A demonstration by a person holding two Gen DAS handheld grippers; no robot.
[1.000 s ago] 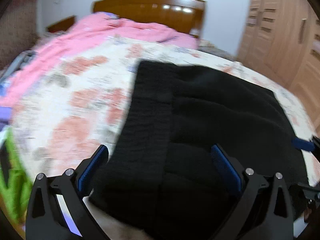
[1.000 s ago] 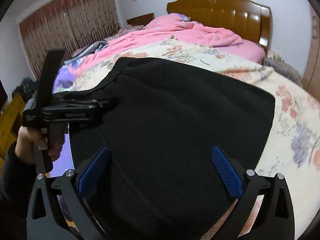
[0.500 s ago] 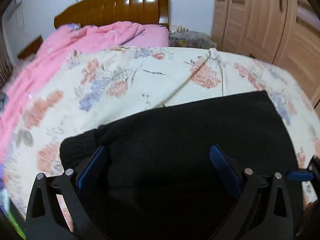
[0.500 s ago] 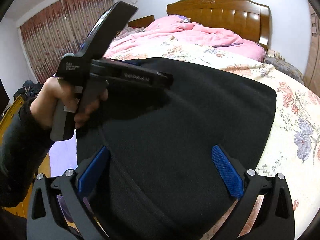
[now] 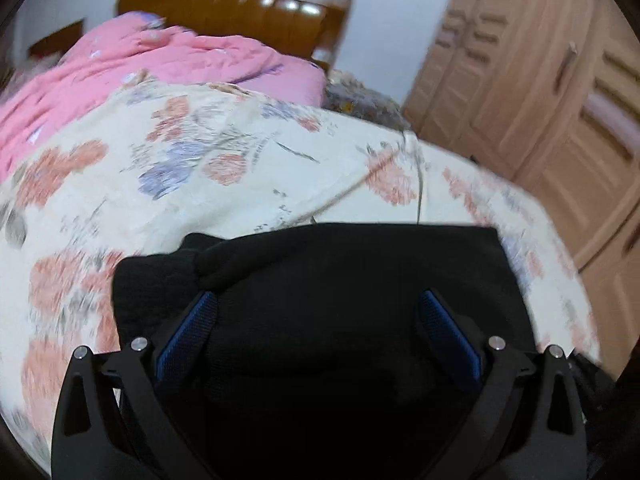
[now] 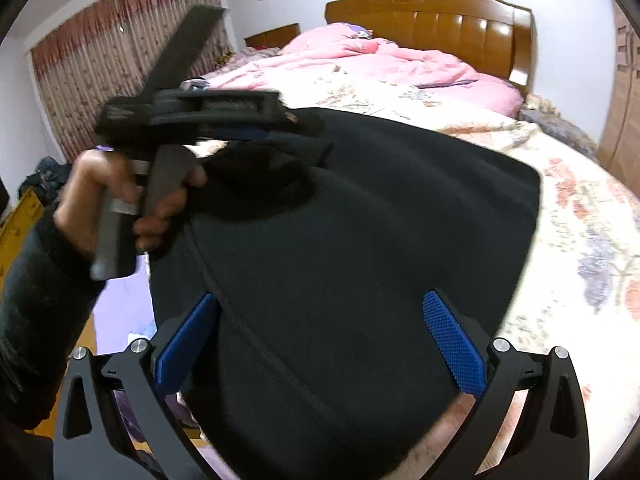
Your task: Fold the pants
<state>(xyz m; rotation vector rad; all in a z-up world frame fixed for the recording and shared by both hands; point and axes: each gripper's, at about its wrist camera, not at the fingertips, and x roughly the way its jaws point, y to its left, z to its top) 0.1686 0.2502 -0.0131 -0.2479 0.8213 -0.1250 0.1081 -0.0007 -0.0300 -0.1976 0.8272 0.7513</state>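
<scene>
pants: black knit fabric pants [image 6: 360, 248] are laid flat on the bed, at its foot end, as a broad dark block with a fairly straight far edge and right edge.
fold state: one layer is judged to be doubled over already; a ridge of bunched cloth [image 5: 188, 256] is seen at the far left corner in the left wrist view, and a seam line is seen running diagonally across the near part in the right wrist view.
left hand-held gripper: left hand-held gripper [image 5: 318, 336] is seen with blue pads spread wide over the black cloth; nothing is pinched between them in its own view. From the right wrist view it [image 6: 224, 120] is seen held in a bare hand [image 6: 120, 200] above the left far corner; whether cloth is touched there cannot be told, blur.
right hand-held gripper: right hand-held gripper [image 6: 320, 344] is spread, held over the near edge of the pants, nothing gripped.
progress: judged partway, a first fold appears done; a further fold to a compact stack and a tidy-up of the bunched corner are judged left.
bed: floral cream bedspread [image 5: 240, 168] lies under the pants; pink quilt [image 6: 400, 60] is heaped well apart near the wooden headboard [image 6: 432, 12].
room: light wooden wardrobe [image 5: 560, 100] is at the right, patterned red curtains [image 6: 100, 60] at the left.
</scene>
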